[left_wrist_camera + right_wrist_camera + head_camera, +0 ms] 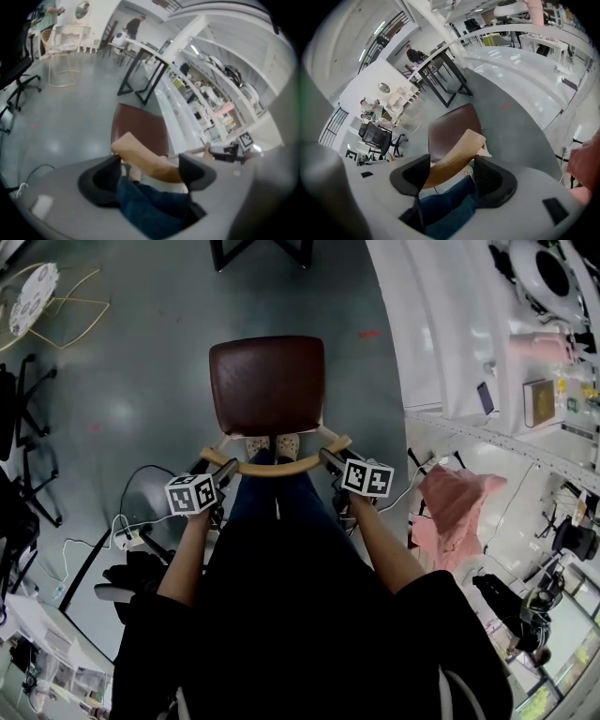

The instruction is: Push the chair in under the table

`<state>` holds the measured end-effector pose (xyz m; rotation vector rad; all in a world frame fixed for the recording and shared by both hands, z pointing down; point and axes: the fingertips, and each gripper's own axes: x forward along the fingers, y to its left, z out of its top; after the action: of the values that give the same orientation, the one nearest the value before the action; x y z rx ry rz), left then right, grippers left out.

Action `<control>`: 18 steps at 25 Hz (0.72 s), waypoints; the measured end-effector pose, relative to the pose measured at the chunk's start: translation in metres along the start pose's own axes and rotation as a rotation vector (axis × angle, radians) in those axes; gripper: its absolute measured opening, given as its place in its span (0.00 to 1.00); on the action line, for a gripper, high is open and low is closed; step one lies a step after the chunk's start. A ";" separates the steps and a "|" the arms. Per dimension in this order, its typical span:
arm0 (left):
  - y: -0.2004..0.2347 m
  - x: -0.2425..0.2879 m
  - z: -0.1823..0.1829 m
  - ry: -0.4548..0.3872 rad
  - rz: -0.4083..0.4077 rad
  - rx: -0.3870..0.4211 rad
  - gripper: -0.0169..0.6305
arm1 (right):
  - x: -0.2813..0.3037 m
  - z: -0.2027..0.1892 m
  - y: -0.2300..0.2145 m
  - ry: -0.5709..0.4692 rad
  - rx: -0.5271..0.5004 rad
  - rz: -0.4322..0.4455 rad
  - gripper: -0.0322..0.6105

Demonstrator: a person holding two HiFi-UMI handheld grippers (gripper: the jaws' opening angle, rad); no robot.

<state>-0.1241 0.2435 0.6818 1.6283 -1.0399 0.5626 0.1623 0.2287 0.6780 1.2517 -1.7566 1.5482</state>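
Grey floor carries the brown-seated chair before us; our left gripper and right gripper straddle its curved wooden backrest at either end, jaws apart, not clamping.

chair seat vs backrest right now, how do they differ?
The seat is dark brown, flat and squarish with rounded corners; the backrest is a narrow, curved band of light wood. The seat lies bare, while the backrest, near its ends, sits between the open jaws of the left gripper and the right gripper. Both are parts of one chair.
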 end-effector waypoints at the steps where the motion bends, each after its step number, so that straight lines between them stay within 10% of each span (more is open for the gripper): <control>1: 0.001 0.000 0.001 0.007 0.007 0.002 0.61 | 0.001 0.001 0.001 -0.003 -0.004 -0.003 0.44; 18: -0.006 0.007 0.011 0.012 0.007 -0.007 0.62 | 0.002 0.022 -0.002 -0.029 -0.058 -0.044 0.45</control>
<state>-0.1175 0.2311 0.6805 1.6134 -1.0383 0.5721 0.1677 0.2077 0.6755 1.2815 -1.7674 1.4509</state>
